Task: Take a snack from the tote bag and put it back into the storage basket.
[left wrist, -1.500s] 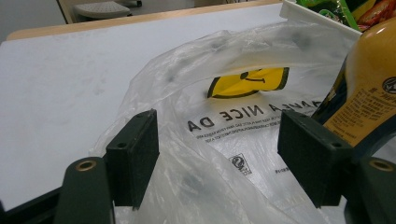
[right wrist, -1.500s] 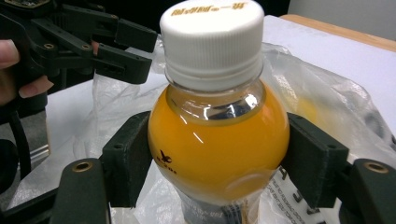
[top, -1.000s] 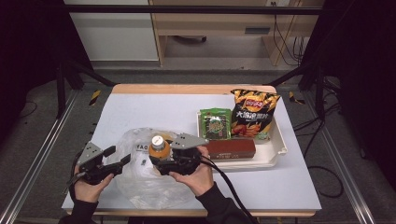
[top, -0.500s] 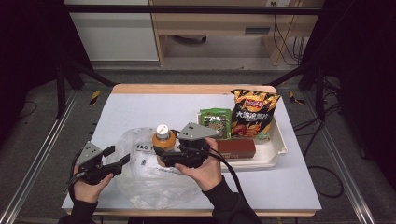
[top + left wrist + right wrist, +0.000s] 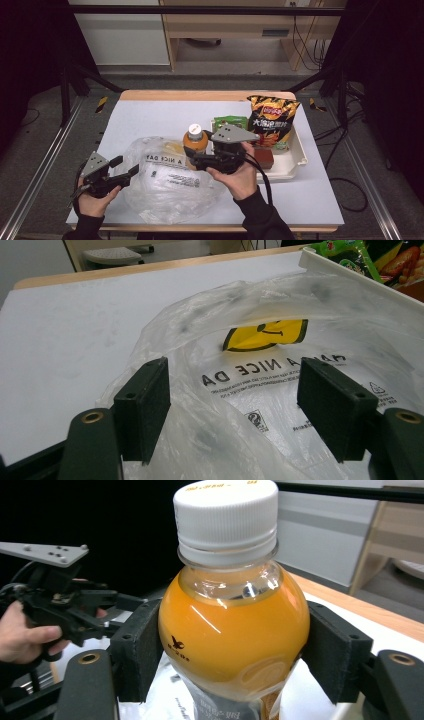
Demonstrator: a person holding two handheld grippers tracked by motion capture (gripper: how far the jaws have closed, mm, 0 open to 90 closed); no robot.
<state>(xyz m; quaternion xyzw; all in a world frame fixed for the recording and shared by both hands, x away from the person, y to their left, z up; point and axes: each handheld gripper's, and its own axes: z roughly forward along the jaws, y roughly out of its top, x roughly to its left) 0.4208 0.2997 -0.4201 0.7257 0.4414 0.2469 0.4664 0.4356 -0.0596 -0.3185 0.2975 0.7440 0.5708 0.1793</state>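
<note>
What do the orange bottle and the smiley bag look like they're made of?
The bottle looks like clear glossy plastic: orange liquid shows through and highlights streak it; its white cap looks like matte ribbed plastic. The bag looks like thin translucent plastic film, crinkled, with the print showing through.

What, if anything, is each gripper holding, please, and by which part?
The right gripper clamps the orange juice bottle by its rounded shoulder; the left gripper holds nothing.

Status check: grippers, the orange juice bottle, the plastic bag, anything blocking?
Right gripper clamped on white-capped orange juice bottle, upright. Left gripper open at clear plastic bag. Nothing blocking.
</note>
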